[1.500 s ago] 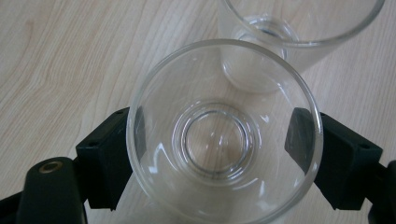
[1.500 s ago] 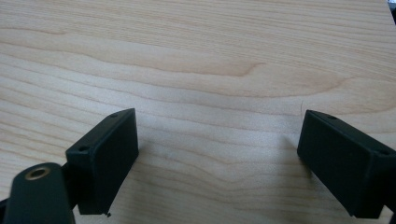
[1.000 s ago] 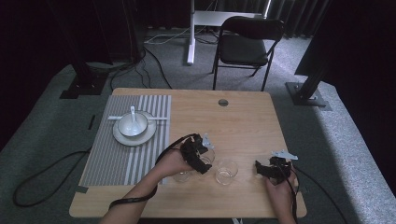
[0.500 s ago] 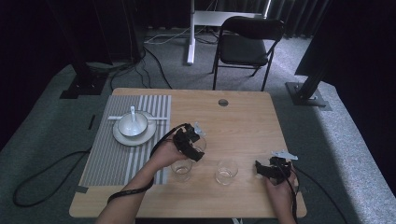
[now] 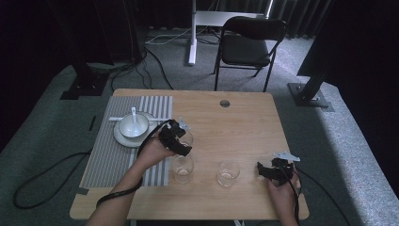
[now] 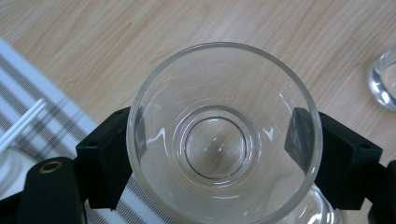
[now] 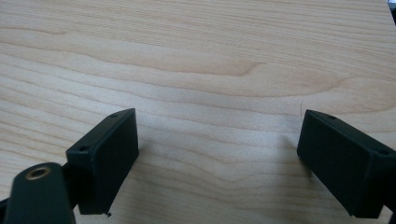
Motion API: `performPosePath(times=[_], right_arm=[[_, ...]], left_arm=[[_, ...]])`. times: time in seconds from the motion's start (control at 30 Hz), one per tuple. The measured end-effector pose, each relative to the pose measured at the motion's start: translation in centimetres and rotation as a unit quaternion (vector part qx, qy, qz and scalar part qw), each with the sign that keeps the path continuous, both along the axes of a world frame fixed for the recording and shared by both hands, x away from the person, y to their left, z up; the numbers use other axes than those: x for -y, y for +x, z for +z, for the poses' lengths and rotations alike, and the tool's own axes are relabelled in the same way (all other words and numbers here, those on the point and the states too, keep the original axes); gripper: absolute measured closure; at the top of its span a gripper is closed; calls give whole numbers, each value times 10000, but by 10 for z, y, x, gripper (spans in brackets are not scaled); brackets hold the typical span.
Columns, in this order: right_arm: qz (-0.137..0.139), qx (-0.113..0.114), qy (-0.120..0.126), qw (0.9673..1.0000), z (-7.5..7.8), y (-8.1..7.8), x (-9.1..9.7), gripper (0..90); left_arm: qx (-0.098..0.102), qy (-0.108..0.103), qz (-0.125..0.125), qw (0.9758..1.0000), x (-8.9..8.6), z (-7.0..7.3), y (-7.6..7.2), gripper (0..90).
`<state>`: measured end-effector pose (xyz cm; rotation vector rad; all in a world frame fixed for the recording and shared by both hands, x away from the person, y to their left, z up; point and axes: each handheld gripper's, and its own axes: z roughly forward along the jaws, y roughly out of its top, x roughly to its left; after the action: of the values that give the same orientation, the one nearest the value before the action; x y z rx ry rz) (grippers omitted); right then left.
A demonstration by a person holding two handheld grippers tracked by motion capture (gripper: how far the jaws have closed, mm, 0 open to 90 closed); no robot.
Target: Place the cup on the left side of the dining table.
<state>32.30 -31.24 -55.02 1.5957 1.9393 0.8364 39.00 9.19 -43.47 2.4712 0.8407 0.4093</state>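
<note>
My left gripper (image 5: pixel 180 141) is shut on a clear empty glass (image 5: pixel 187 138), held upright above the table beside the striped placemat (image 5: pixel 107 157). In the left gripper view the held glass (image 6: pixel 224 135) is seen from above, with the black pads (image 6: pixel 112 158) pressing on both sides of it. Two more clear glasses stand on the wood: one (image 5: pixel 182 168) just below the held one, another (image 5: pixel 227 173) to its right. My right gripper (image 5: pixel 269 170) rests near the table's front right, open over bare wood (image 7: pixel 217 70), nothing between its jaws.
A white bowl with a spoon (image 5: pixel 133 125) sits on a plate at the placemat's far end. The wooden table (image 5: pixel 244 127) has a round cable hole (image 5: pixel 225 103) near its back edge. A black chair (image 5: pixel 249 42) stands behind the table.
My left gripper has carried the glass up and to the left, away from the two standing glasses, toward the placemat. The right gripper has stayed where it was.
</note>
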Motion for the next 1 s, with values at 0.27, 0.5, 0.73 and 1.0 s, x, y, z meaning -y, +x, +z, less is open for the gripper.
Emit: performPosePath(times=[0.27, 0.5, 0.73, 1.0], right_arm=[[0, -1, 1, 10000, 0, 0, 0, 121], [0, 0, 1, 10000, 0, 0, 0, 121], [4, -4, -2, 10000, 0, 0, 0, 121], [-2, -5, 5, 10000, 0, 0, 0, 121]], left_arm=[[-13, 4, 222, 9998, -26, 2, -2, 185], [-2, -40, 380, 9993, -43, 1, -7, 185], [-28, -11, 577, 9983, -65, -2, -12, 185], [-31, 59, 718, 9974, -80, -6, -17, 185]])
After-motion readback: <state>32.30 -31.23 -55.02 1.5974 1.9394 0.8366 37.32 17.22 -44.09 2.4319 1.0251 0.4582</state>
